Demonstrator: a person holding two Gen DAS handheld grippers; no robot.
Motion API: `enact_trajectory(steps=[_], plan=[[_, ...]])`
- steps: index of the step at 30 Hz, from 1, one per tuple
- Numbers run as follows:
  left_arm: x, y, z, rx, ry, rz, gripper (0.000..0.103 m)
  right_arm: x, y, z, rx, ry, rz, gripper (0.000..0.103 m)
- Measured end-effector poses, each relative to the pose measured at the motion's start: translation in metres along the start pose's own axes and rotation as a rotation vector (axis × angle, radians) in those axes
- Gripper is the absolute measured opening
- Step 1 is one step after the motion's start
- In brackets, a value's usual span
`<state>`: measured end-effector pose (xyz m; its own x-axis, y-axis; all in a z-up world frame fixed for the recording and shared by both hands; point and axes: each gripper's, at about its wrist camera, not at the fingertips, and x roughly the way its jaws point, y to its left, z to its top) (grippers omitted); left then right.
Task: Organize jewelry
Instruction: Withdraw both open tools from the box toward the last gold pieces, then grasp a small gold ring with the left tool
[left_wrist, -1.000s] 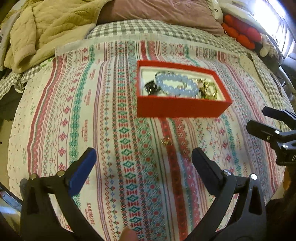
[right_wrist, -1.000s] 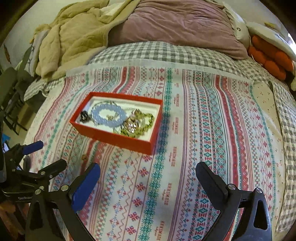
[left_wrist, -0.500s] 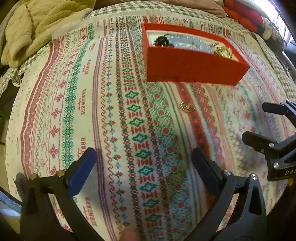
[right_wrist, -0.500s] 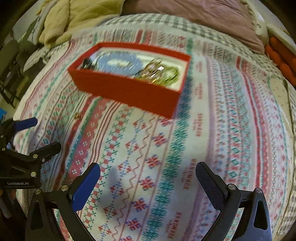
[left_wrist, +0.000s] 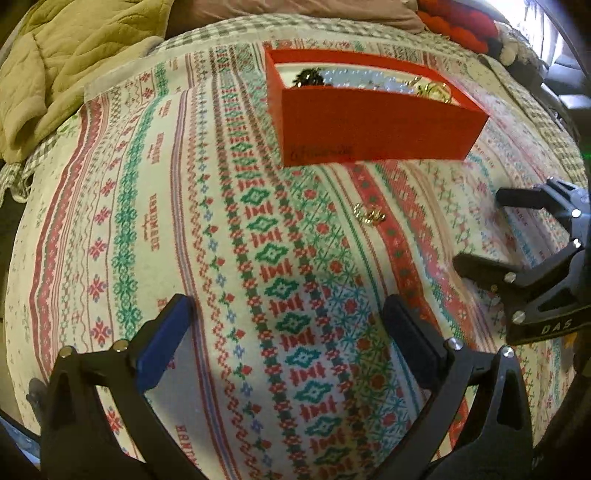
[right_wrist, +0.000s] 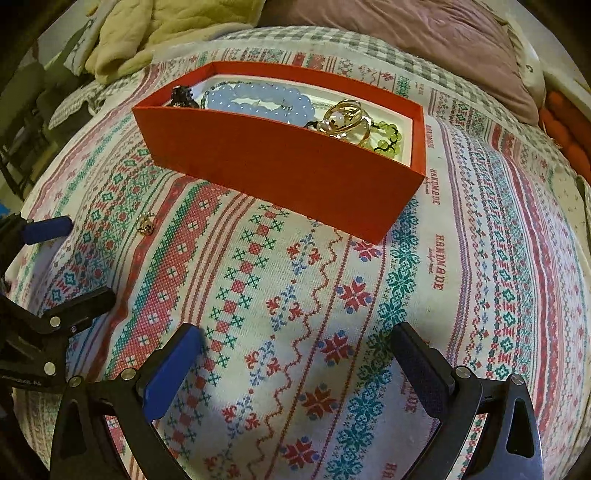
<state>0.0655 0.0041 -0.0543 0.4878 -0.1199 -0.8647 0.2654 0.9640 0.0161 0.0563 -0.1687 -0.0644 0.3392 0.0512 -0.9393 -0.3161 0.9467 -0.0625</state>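
I have both grippers low over the patterned bedspread (left_wrist: 155, 229). My left gripper (left_wrist: 288, 332) has its fingers spread wide apart with nothing between them, and my right gripper (right_wrist: 295, 365) is just as wide and just as empty. The red box (right_wrist: 280, 166) sits on the bedspread at the far side, ahead of both tools. Inside it I see a pale blue bead bracelet (right_wrist: 258, 99), a gold ring piece (right_wrist: 343, 118) to its right, green beads (right_wrist: 388, 140) at the right end, and a small dark item (right_wrist: 181, 94) at the left end. One small gold piece (left_wrist: 369, 215) lies loose on the bedspread, near the box's front wall, between the two grippers. A yellow blanket (left_wrist: 66, 55) is bunched at the far left.
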Motion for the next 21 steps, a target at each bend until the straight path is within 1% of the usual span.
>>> enact_trajectory(steps=[1, 2, 3, 4, 6, 7, 8, 9, 11, 14, 20, 21], plan=[[0.000, 0.000, 0.002, 0.001, -0.008, -0.014, 0.103, 0.000, 0.001, 0.000, -0.003, 0.004, -0.001, 0.103], [-0.001, -0.002, 0.004, 0.004, -0.020, -0.032, 0.099, 0.000, 0.000, 0.001, -0.004, 0.012, 0.002, 0.103], [-0.002, -0.004, 0.006, 0.015, -0.036, -0.055, 0.092, 0.000, 0.000, 0.002, -0.003, 0.022, 0.008, 0.103], [-0.004, -0.007, 0.008, 0.031, -0.051, -0.071, 0.088, 0.000, -0.001, 0.003, -0.002, 0.026, 0.012, 0.103], [-0.005, -0.012, 0.013, 0.061, -0.070, -0.107, 0.070, 0.000, -0.002, 0.004, -0.007, 0.027, 0.016, 0.103], [-0.005, -0.013, 0.015, 0.069, -0.074, -0.129, 0.065, 0.000, -0.002, 0.005, -0.012, 0.026, 0.016, 0.103], [-0.005, -0.015, 0.016, 0.074, -0.077, -0.161, 0.054, 0.001, -0.003, 0.006, -0.014, 0.026, 0.018, 0.103], [-0.004, -0.017, 0.019, 0.078, -0.081, -0.192, 0.048, 0.001, -0.004, 0.006, -0.016, 0.026, 0.019, 0.103], [-0.002, -0.020, 0.022, 0.089, -0.085, -0.216, 0.047, 0.001, -0.004, 0.007, -0.021, 0.025, 0.023, 0.103], [0.002, -0.024, 0.025, 0.110, -0.089, -0.216, 0.047, 0.000, -0.003, 0.005, -0.029, 0.023, 0.026, 0.103], [0.006, -0.026, 0.033, 0.099, -0.095, -0.215, 0.047, -0.001, -0.002, 0.002, -0.035, 0.024, 0.029, 0.103], [0.005, -0.026, 0.032, 0.098, -0.096, -0.211, 0.046, -0.001, -0.002, 0.003, -0.036, 0.024, 0.030, 0.103]])
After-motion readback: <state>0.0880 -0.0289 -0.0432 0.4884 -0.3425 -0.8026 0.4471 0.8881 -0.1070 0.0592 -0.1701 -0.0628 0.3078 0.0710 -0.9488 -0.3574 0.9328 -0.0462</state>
